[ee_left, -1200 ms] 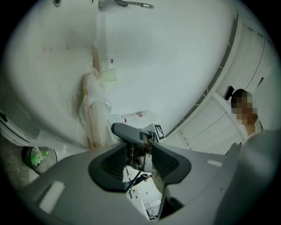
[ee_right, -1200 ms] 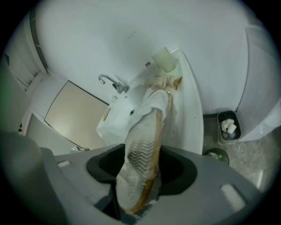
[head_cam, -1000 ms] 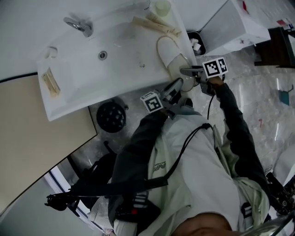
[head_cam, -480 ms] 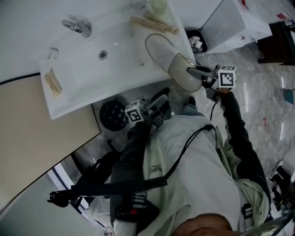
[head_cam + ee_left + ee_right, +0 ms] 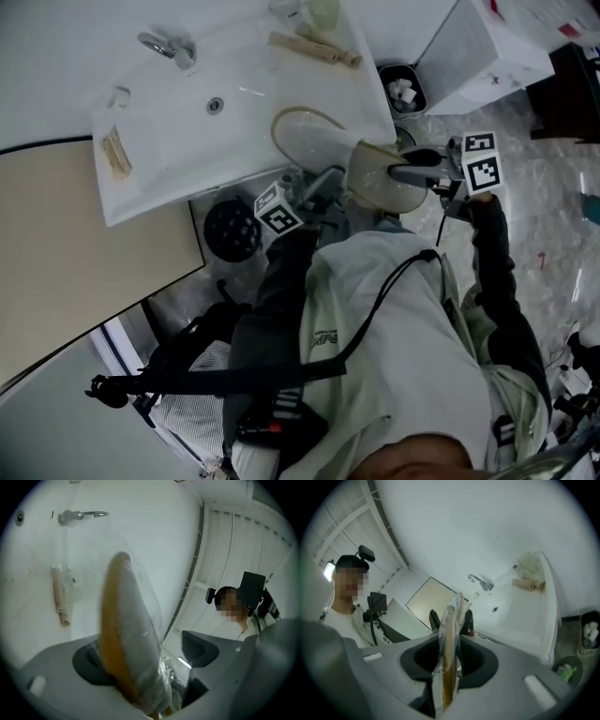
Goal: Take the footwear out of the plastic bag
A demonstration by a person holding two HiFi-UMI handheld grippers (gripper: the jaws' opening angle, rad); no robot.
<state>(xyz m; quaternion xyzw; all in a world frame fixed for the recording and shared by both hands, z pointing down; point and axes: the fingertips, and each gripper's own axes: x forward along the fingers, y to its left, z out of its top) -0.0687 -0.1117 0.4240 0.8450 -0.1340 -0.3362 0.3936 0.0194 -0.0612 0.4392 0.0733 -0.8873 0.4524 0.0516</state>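
A pale slipper (image 5: 323,145) with a tan sole, wrapped in a clear plastic bag, hangs over the washbasin's front edge. My right gripper (image 5: 401,174) is shut on its toe end. In the right gripper view the bagged slipper (image 5: 447,648) stands edge-on, pinched between the jaws of the right gripper (image 5: 449,662). My left gripper (image 5: 314,187) sits just below the slipper and its jaws are opening. In the left gripper view the slipper (image 5: 129,630) rises between the jaws of the left gripper (image 5: 145,656); it leans by the left one and stands apart from the right one.
The white washbasin (image 5: 159,150) has a faucet (image 5: 169,45) and tan rolled items (image 5: 314,47) along its rim. A small bin (image 5: 403,91) and a white cabinet (image 5: 487,52) stand to the right. A black round object (image 5: 232,230) sits under the basin.
The right gripper has shut on the slipper's toe and drawn it off the basin top toward the person. The left gripper's jaws have spread apart around the slipper.
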